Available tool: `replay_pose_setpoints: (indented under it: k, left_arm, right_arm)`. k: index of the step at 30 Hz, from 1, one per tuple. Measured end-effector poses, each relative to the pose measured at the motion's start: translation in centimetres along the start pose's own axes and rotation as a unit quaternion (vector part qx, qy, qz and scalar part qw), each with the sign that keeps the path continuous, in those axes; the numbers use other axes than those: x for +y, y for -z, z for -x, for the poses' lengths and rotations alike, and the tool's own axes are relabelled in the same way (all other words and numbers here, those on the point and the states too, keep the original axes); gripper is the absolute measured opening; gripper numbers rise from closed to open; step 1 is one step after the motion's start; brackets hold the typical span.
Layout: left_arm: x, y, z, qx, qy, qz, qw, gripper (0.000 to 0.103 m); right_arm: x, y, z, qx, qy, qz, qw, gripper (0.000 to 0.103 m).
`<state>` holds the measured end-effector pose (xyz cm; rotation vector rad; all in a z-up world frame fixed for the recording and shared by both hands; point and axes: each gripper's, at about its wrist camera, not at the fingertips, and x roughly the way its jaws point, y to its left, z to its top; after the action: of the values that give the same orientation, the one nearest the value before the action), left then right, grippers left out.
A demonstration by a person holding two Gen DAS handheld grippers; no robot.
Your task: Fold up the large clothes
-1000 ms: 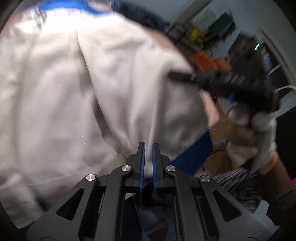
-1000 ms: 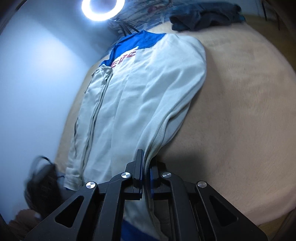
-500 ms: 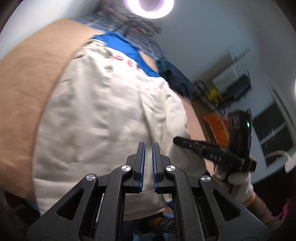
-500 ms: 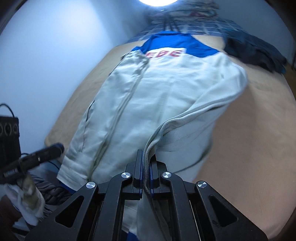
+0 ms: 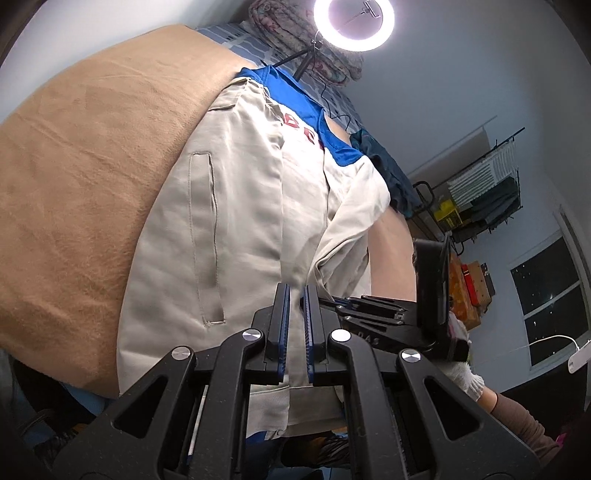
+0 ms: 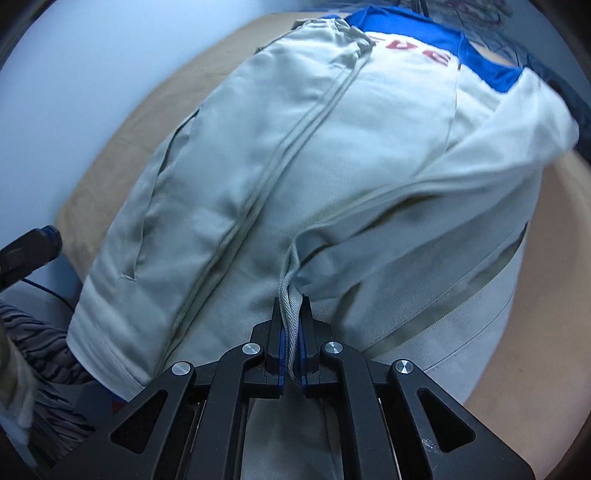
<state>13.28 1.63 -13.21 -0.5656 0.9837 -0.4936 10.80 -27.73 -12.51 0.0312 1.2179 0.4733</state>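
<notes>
- Spread flat over the tan blanket [image 5: 85, 166] of the bed: a pale grey jacket [image 5: 240, 221], front side up, with its hem at the near edge of the bed and hanging slightly over it.
- Toward the far end of the bed, the jacket's blue collar part [image 6: 406, 29] with red letters [image 6: 417, 51] just below it.
- Down the middle of the front, a closed zip line [image 6: 280, 162]; beside it, toward the left edge of the bed, a slit pocket [image 5: 207, 236].
- Folded slantwise across the front from the right shoulder: one sleeve [image 6: 424, 199], ending near the hem.
- Clamped around the ribbed cuff [image 6: 290, 314] of that sleeve: the right gripper [image 6: 291, 306], fingers just eased a little apart, cuff between them and touching both pads.
- Held low over the hem near the middle of the near edge: the left gripper [image 5: 294, 295], fingers drawn together to a narrow slit, nothing pinched in it.
- Just to its right in the left wrist view, the right gripper's black frame, carried by a hand in a white glove [image 5: 461, 369].
- Near the far right corner of the bed, a dark blue garment [image 5: 388, 173] in a heap, apart from the jacket.
- Above the far end, a lit ring light [image 5: 354, 22].
</notes>
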Motion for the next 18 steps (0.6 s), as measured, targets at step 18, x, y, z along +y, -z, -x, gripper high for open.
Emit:
replay_pose_setpoints:
  k: [18]
  left_arm:
    - [-4.0,0.8,-3.5,0.051,0.029,-0.024,0.9980,0.044]
  right_arm:
    - [-5.6,2.2,10.7,-0.105,-0.152,-0.084,0.979,0.045]
